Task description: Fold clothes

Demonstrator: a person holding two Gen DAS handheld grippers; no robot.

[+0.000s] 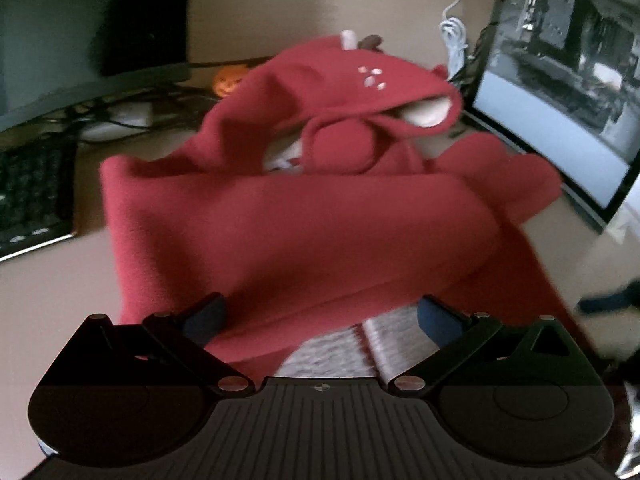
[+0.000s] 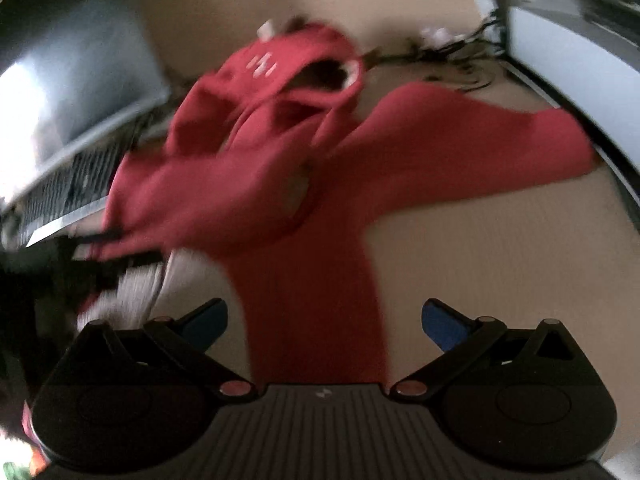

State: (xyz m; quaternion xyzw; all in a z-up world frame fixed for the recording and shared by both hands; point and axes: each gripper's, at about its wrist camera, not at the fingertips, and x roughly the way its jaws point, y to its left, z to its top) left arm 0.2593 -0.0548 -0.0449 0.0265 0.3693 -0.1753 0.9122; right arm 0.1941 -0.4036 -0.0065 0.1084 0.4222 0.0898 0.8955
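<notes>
A red fleece hooded garment [image 1: 304, 216] lies on the beige desk [image 1: 60, 300], its hood [image 1: 332, 84] at the far end with small white marks. A thick folded band of it crosses the left wrist view, and pale grey lining [image 1: 340, 344] shows under the near edge. My left gripper [image 1: 320, 320] is open, its blue-padded fingers either side of that near edge. In the blurred right wrist view the red garment [image 2: 280, 184] spreads one sleeve [image 2: 500, 144] to the right, and a long red strip [image 2: 316, 312] runs down between the fingers of my open right gripper [image 2: 324, 324].
A black keyboard [image 1: 32, 200] and a dark monitor [image 1: 80, 32] stand at the left. A lit screen [image 1: 560, 92] stands at the right, with a white cable [image 1: 454, 36] and a small orange pumpkin figure [image 1: 228, 82] behind the garment. A tangle of dark cables [image 2: 460, 64] lies at the far right.
</notes>
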